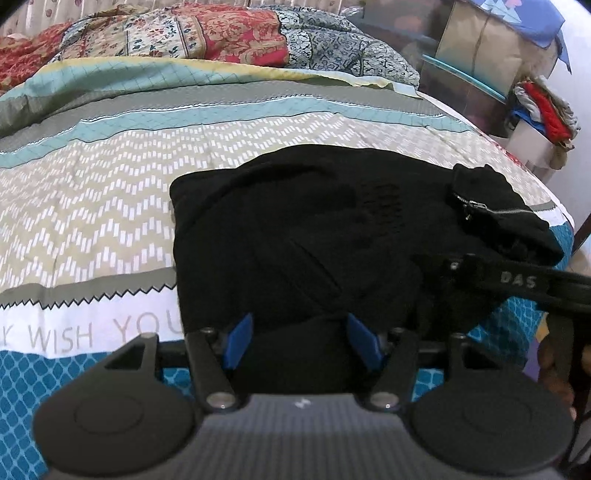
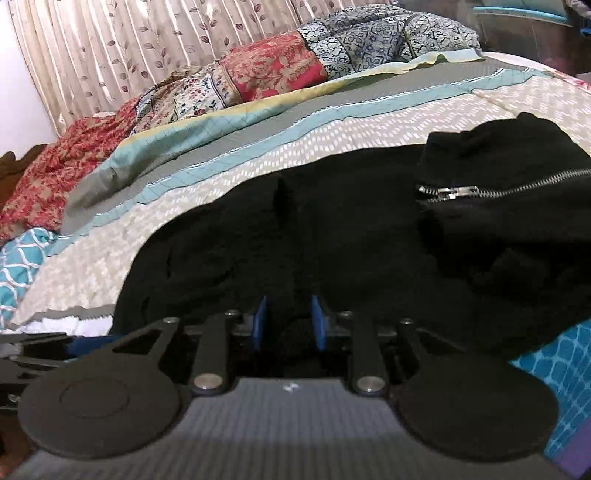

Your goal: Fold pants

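Observation:
Black pants (image 1: 295, 229) lie folded in a thick bundle on the patterned bedspread; they also fill the right wrist view (image 2: 332, 229). A turned-over flap with a silver zipper (image 1: 491, 211) sits at the right end, and the zipper (image 2: 480, 190) shows large in the right wrist view. My left gripper (image 1: 301, 341) has its blue fingers apart, with the near edge of the pants between them. My right gripper (image 2: 290, 325) has its blue pads closer together with black cloth bunched between them. Part of the right gripper (image 1: 517, 284) crosses the right side of the left wrist view.
The bedspread (image 1: 92, 206) has zigzag, teal and grey bands and printed lettering. Rumpled floral quilts (image 1: 184, 33) lie at the far side of the bed. Boxes and a pile of clothes (image 1: 546, 110) stand past the bed's right edge. A pleated curtain (image 2: 129, 37) hangs behind.

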{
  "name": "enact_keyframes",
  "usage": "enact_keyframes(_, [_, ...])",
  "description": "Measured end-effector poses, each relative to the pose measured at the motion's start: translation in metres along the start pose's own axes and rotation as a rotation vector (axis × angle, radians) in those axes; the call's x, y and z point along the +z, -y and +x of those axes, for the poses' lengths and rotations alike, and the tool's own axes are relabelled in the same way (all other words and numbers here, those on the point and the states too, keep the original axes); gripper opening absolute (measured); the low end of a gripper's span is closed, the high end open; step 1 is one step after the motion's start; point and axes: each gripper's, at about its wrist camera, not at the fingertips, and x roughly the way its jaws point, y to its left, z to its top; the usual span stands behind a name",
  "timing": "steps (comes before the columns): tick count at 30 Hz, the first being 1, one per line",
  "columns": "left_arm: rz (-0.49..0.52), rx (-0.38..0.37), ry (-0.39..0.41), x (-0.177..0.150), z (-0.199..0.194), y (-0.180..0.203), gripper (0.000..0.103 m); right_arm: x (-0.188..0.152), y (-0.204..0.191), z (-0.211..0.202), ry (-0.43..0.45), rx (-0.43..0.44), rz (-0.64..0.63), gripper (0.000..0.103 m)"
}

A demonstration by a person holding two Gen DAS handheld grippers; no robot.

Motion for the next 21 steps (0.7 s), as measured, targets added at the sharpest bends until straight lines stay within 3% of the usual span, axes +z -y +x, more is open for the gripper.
enact_keyframes(3, [-0.027,-0.012,0.007,0.002,-0.008,-0.001,0.058,0.004,0.013,-0.021,0.054,0.047,0.060,0.038])
enact_keyframes(6, [-0.046,-0.030,0.023,0.004,-0.020,-0.004,0.058,0.013,0.034,-0.056,0.177,0.048,0.100,0.038])
enact_keyframes(9, [-0.070,-0.051,0.046,0.006,-0.032,-0.007,0.059,0.020,0.061,-0.094,0.315,-0.035,0.133,0.045])
enact_keyframes(11, [-0.090,-0.061,0.056,0.006,-0.038,-0.008,0.059,0.021,0.087,-0.114,0.383,-0.119,0.187,0.061])
enact_keyframes(13, [-0.112,-0.069,0.059,0.008,-0.042,-0.009,0.059,0.018,0.118,-0.129,0.412,-0.180,0.295,0.064])
enact_keyframes(18, [-0.130,-0.078,0.053,0.008,-0.043,-0.008,0.059,0.003,0.175,-0.131,0.411,-0.227,0.518,0.067])
enact_keyframes(21, [-0.134,-0.074,0.045,0.008,-0.042,-0.007,0.059,-0.004,0.182,-0.121,0.379,-0.183,0.570,0.067])
